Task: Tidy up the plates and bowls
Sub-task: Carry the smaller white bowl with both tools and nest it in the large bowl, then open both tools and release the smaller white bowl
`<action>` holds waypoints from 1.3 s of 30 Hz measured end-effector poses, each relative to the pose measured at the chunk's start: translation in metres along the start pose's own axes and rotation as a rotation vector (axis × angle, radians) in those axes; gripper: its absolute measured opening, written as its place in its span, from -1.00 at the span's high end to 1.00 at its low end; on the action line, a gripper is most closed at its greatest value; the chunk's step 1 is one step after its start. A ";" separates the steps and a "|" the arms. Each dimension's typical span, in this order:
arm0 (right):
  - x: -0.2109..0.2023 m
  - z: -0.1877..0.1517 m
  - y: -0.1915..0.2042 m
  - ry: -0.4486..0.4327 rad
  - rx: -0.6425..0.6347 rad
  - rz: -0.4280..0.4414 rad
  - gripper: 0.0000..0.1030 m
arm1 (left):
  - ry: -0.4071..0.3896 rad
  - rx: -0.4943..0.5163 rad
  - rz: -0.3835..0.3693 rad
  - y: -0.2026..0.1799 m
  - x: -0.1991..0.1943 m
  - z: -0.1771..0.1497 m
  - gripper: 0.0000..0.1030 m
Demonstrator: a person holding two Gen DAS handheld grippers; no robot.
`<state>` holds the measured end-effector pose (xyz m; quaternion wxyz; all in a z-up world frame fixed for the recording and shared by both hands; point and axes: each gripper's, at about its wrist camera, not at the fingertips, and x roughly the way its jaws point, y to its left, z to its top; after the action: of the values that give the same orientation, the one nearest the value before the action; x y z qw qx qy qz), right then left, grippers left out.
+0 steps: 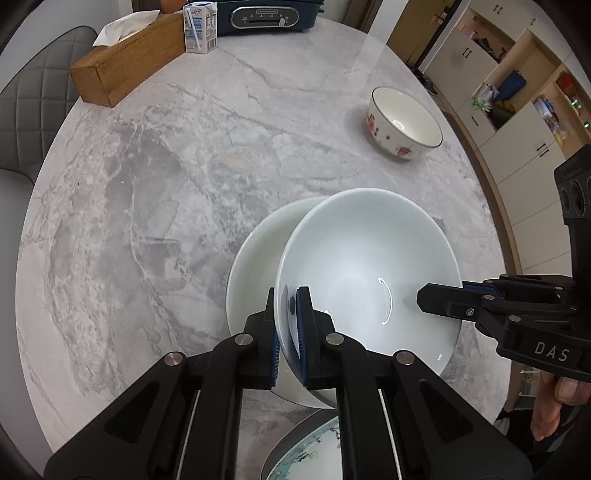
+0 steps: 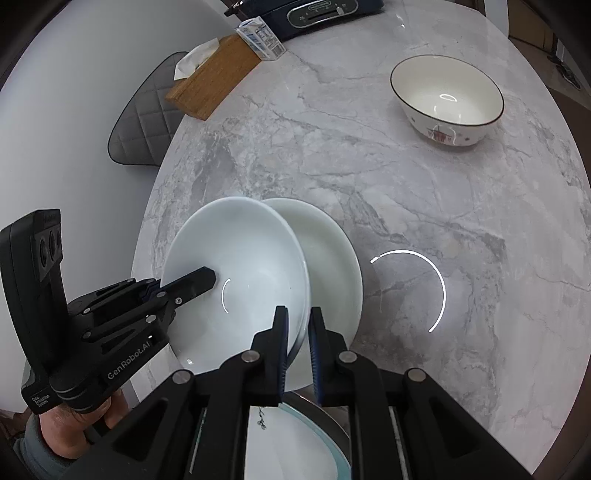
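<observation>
My left gripper (image 1: 289, 301) is shut on the left rim of a white bowl (image 1: 369, 266), held tilted over a cream white plate (image 1: 255, 266) on the marble table. My right gripper (image 2: 297, 321) straddles the bowl's opposite rim (image 2: 299, 325), jaws narrowly apart with a gap still showing; its finger shows in the left wrist view (image 1: 443, 299). The white bowl (image 2: 240, 273) overlaps the cream plate (image 2: 332, 266). A patterned bowl with a dark rim (image 1: 404, 123) (image 2: 447, 99) stands apart, farther back on the right. A painted plate (image 1: 314, 446) (image 2: 291, 443) lies under the grippers at the near edge.
A wooden tissue box (image 1: 129, 61) (image 2: 214, 77), a milk carton (image 1: 200, 27) (image 2: 260, 38) and a dark blue appliance (image 1: 266, 14) (image 2: 325, 13) stand at the far edge. A grey chair (image 1: 40, 96) (image 2: 144, 125) is at the left. The marble table (image 1: 184, 184) is round.
</observation>
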<state>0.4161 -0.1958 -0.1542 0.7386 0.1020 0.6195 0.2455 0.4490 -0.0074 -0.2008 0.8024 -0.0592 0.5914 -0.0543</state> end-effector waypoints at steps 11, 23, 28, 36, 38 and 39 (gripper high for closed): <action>0.021 -0.008 -0.009 0.037 0.018 -0.029 0.77 | 0.027 0.005 0.025 0.002 0.026 -0.007 0.86; 0.033 -0.003 0.002 0.048 -0.045 -0.115 0.77 | 0.037 -0.021 0.038 0.012 0.045 -0.008 0.79; 0.035 -0.003 0.007 0.040 -0.082 -0.164 0.77 | 0.032 -0.022 0.041 0.012 0.046 -0.009 0.79; 0.036 -0.002 0.010 0.023 -0.095 -0.203 0.71 | 0.019 -0.031 0.036 0.013 0.046 -0.008 0.78; 0.035 -0.001 0.012 0.008 -0.097 -0.209 0.55 | 0.011 -0.034 0.025 0.013 0.043 -0.007 0.70; 0.034 -0.001 0.013 0.008 -0.098 -0.205 0.48 | 0.006 -0.033 0.019 0.013 0.041 -0.008 0.61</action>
<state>0.4158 -0.1682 -0.1784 0.7614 0.0009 0.6168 0.1993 0.4541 -0.0013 -0.2439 0.7998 -0.0668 0.5953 -0.0372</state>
